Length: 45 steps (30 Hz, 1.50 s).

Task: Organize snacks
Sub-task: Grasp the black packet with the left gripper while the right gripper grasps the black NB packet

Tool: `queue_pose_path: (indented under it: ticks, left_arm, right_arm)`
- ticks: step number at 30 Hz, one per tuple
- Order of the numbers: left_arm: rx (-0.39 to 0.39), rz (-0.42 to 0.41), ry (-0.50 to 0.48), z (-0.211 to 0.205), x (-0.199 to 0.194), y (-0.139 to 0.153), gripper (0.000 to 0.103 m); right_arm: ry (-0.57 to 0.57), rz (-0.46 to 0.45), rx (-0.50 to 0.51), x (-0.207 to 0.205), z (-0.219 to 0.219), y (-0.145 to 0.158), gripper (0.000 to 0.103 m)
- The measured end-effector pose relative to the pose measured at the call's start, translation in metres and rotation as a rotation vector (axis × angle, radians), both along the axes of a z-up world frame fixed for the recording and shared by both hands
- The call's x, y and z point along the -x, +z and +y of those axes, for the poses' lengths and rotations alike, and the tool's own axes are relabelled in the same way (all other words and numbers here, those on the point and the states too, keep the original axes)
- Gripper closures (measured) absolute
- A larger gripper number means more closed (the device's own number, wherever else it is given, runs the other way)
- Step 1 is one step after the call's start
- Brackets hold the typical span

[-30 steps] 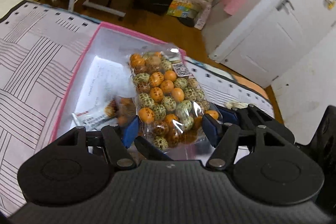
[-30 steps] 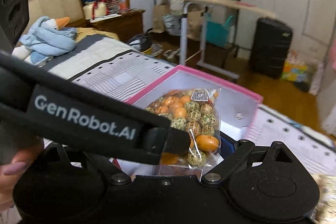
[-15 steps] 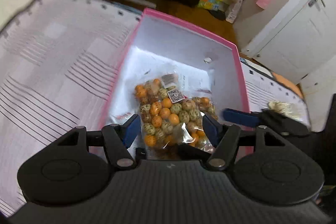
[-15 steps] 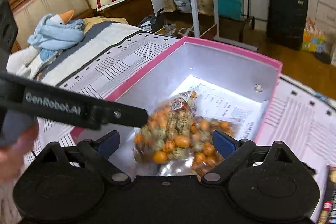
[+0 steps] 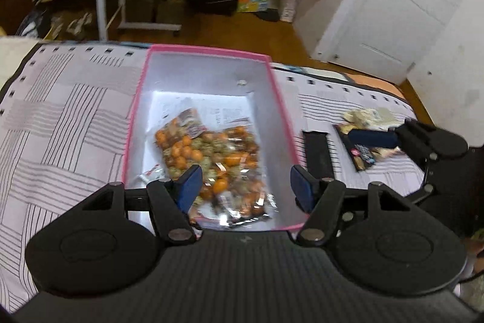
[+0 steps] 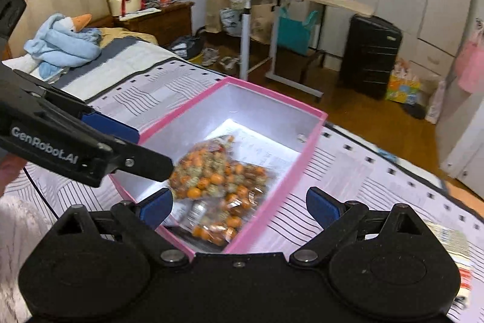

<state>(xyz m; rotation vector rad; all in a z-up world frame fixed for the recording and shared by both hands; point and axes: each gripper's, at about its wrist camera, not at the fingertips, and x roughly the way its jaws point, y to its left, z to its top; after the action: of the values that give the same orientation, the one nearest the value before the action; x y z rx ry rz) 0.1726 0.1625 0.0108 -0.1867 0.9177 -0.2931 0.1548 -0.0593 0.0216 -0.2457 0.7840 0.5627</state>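
Note:
A clear bag of orange and green round snacks (image 5: 211, 159) lies inside the pink-rimmed box (image 5: 208, 52) on the bed; it also shows in the right wrist view (image 6: 217, 177), with the box (image 6: 272, 99). My left gripper (image 5: 245, 188) is open and empty above the box's near end. My right gripper (image 6: 239, 206) is open and empty over the box's near right wall. More snack packets (image 5: 367, 138) lie on the bedspread right of the box, under the right gripper's finger (image 5: 372, 138).
The striped bedspread (image 5: 60, 123) surrounds the box. A blue cloth with a toy goose (image 6: 63, 41) lies near the headboard. A packet (image 6: 453, 241) lies at the right edge. A side table and black suitcase (image 6: 372, 53) stand on the floor beyond.
Both grippers let go of the snack bag, which dropped into the box. Both have opened and pulled back and up from it.

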Motion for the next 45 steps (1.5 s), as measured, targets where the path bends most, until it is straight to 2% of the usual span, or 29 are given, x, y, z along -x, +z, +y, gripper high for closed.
queue_pose_path:
  ticks: [8, 11, 15, 19, 21, 24, 27, 29, 30, 33, 41, 45]
  left_arm:
    - [-0.012, -0.029, -0.082, -0.029, 0.021, 0.024, 0.04]
    - [-0.019, -0.032, -0.11, -0.041, 0.023, 0.026, 0.04]
    - [-0.027, -0.029, -0.143, -0.062, 0.022, 0.022, 0.04]
    - [-0.054, -0.022, -0.177, -0.092, 0.016, 0.017, 0.04]
    - [-0.065, -0.022, -0.188, -0.105, 0.012, 0.015, 0.042]
    - [-0.107, -0.039, -0.192, -0.13, 0.007, 0.009, 0.045]
    - [-0.148, -0.045, -0.197, -0.158, 0.001, -0.001, 0.048]
    - [-0.157, -0.031, -0.189, -0.177, -0.004, -0.012, 0.049]
    - [-0.166, -0.039, -0.181, -0.184, -0.006, -0.017, 0.049]
    - [-0.177, -0.047, -0.169, -0.207, -0.012, -0.038, 0.049]
    - [-0.207, -0.115, -0.069, -0.234, -0.035, -0.097, 0.051]
    - [-0.255, -0.099, -0.058, -0.244, -0.048, -0.13, 0.05]
  right_arm:
    - [-0.066, 0.037, 0.027, 0.016, -0.028, 0.011, 0.006]
    - [-0.097, 0.046, 0.024, 0.021, -0.037, 0.008, 0.006]
    - [-0.161, 0.014, 0.007, 0.032, -0.062, 0.008, 0.006]
    - [-0.247, -0.03, -0.043, 0.035, -0.1, 0.005, 0.007]
    - [-0.292, -0.051, -0.09, 0.035, -0.123, 0.002, 0.014]
    - [-0.35, -0.04, -0.175, 0.032, -0.151, -0.005, 0.017]
    - [-0.369, -0.065, -0.192, 0.027, -0.168, -0.018, 0.024]
    - [-0.369, -0.077, -0.185, 0.021, -0.173, -0.031, 0.032]
    - [-0.366, -0.084, -0.178, 0.018, -0.176, -0.038, 0.039]
    - [-0.363, -0.082, -0.147, 0.003, -0.181, -0.059, 0.05]
    - [-0.331, -0.019, -0.156, -0.042, -0.201, -0.117, 0.05]
    - [-0.312, 0.006, -0.081, -0.054, -0.192, -0.143, 0.05]
